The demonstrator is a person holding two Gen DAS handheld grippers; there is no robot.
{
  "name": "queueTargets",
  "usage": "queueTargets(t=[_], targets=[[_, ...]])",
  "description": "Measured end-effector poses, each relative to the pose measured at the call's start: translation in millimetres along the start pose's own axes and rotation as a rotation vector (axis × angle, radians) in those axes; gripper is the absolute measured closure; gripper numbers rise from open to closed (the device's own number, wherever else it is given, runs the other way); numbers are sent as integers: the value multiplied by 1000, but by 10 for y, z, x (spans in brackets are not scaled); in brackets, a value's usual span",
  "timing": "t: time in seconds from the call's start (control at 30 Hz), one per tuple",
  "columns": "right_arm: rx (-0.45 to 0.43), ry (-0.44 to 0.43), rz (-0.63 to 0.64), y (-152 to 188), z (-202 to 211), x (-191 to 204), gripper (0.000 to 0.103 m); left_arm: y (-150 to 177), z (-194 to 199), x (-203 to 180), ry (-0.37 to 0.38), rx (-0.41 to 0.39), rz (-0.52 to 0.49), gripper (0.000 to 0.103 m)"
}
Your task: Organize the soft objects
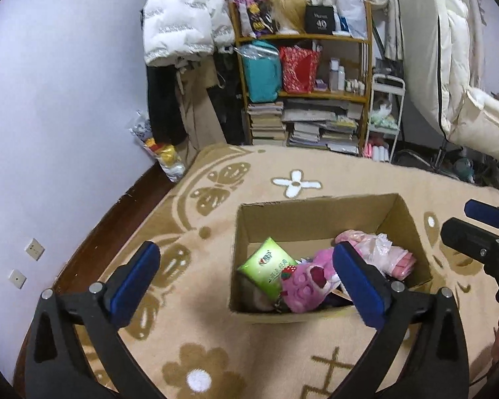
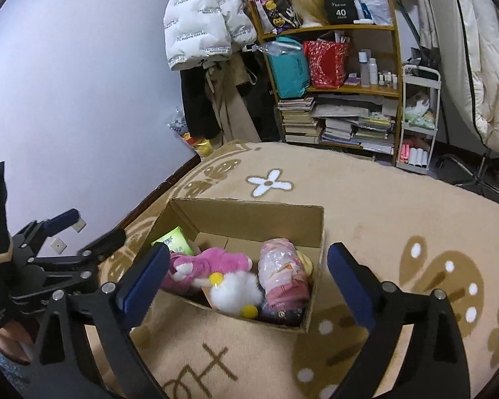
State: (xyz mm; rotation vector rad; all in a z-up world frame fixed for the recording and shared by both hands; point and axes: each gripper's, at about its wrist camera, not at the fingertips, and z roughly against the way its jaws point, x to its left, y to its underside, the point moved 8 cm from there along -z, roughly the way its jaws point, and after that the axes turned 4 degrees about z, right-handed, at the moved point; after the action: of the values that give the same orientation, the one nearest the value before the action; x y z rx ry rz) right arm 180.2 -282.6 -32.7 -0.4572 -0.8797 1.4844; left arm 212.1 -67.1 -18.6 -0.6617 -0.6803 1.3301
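An open cardboard box sits on the beige patterned rug. It holds a green tissue pack, a pink plush toy, a white fluffy plush with yellow pompoms and a pink item in a clear plastic bag. My left gripper is open and empty, held above the box's near left side; it also shows in the right wrist view. My right gripper is open and empty above the box's near edge; it also shows in the left wrist view.
A wooden shelf with bags, bottles and stacked books stands at the back. White puffer coats hang by the wall. A small white cart stands right of the shelf. Bagged toys lie in the corner.
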Motion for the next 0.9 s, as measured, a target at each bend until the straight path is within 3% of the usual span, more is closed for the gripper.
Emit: queueTargets(t=[0.4, 0.53, 0.9], targets=[[-94, 11, 25, 37, 622, 64, 0, 77, 768, 209, 0, -91, 52, 0], [-106, -2, 47, 132, 763, 122, 0, 234, 902, 282, 5, -95, 91, 0], [-159, 3, 114, 426, 1092, 279, 0, 677, 1181, 294, -25, -123, 58, 0]])
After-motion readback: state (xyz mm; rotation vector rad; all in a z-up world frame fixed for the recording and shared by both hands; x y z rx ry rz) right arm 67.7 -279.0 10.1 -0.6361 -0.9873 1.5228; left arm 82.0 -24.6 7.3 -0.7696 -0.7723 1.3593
